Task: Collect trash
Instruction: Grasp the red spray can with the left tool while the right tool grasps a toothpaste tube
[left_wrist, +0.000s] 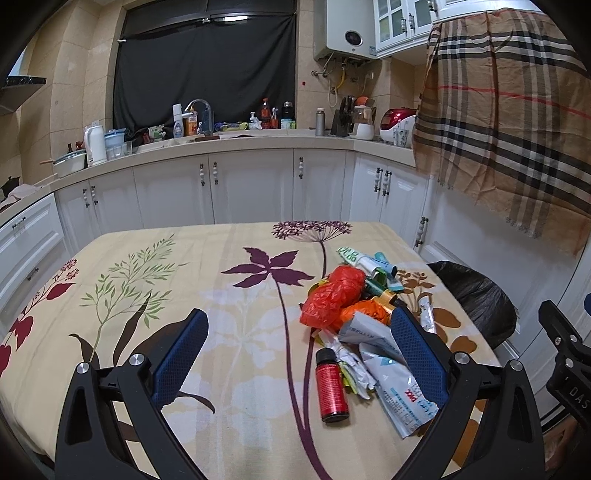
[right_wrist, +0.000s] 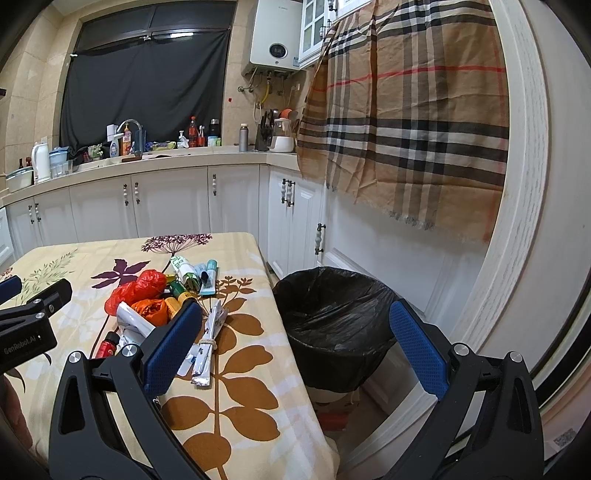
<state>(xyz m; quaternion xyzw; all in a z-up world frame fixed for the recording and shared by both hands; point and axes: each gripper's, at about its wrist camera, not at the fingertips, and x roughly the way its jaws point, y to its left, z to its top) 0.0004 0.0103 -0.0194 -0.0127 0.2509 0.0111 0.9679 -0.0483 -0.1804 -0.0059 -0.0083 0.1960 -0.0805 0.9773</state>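
Note:
A pile of trash lies on the floral tablecloth (left_wrist: 221, 295) near its right edge: crumpled red-orange plastic bags (left_wrist: 334, 295), a small red bottle (left_wrist: 331, 386), white and blue sachets (left_wrist: 397, 384), green tubes and wrappers (left_wrist: 376, 269). The pile also shows in the right wrist view (right_wrist: 147, 299), with a tied bundle of sachets (right_wrist: 208, 343). My left gripper (left_wrist: 299, 328) is open and empty above the table, left of and over the pile. My right gripper (right_wrist: 295, 325) is open and empty, over the table's right edge and the black-lined trash bin (right_wrist: 332, 317).
The bin (left_wrist: 476, 295) stands on the floor just right of the table. White kitchen cabinets (left_wrist: 251, 184) and a cluttered counter run behind. A plaid cloth (right_wrist: 406, 110) hangs at the right by a white door frame (right_wrist: 517, 221).

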